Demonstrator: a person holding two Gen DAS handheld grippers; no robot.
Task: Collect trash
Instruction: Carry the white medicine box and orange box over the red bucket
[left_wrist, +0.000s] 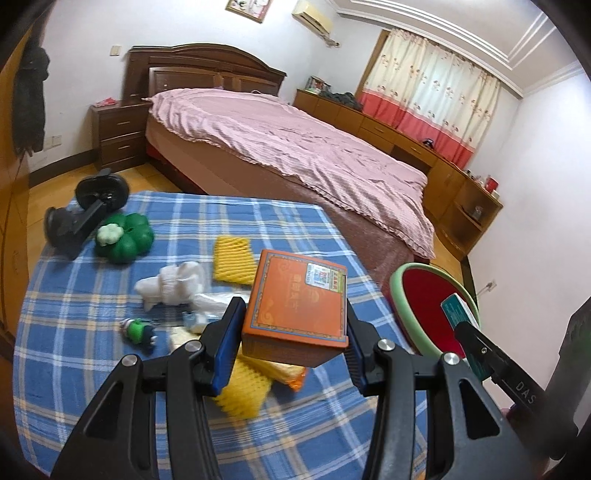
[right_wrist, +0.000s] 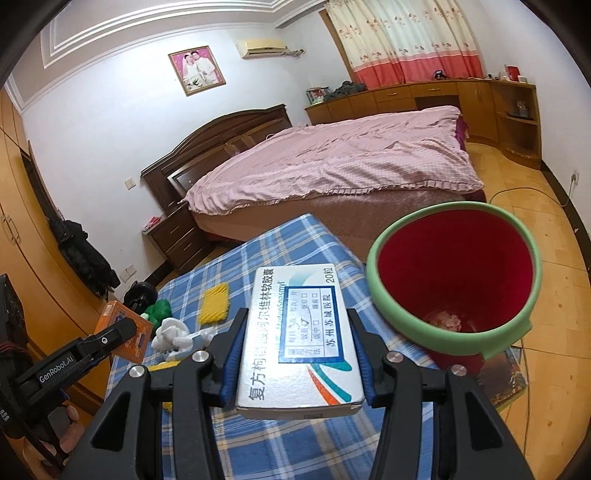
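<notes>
Orange box (left_wrist: 295, 306) clamped in your left hand-held gripper (left_wrist: 291, 343), white medicine box (right_wrist: 295, 343) clamped in your right hand-held gripper (right_wrist: 295, 354), beside the green-rimmed red bin (right_wrist: 454, 280).

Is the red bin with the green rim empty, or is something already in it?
Not empty. In the right wrist view the red bin has some pale crumpled stuff at its bottom; what it is cannot be told.

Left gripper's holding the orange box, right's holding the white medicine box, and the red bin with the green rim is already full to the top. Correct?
Not quite. The red bin is nearly empty: the right wrist view shows only a small scrap at its bottom. The rest holds: the left gripper is shut on the orange box, and the right gripper is shut on the white medicine box.
</notes>
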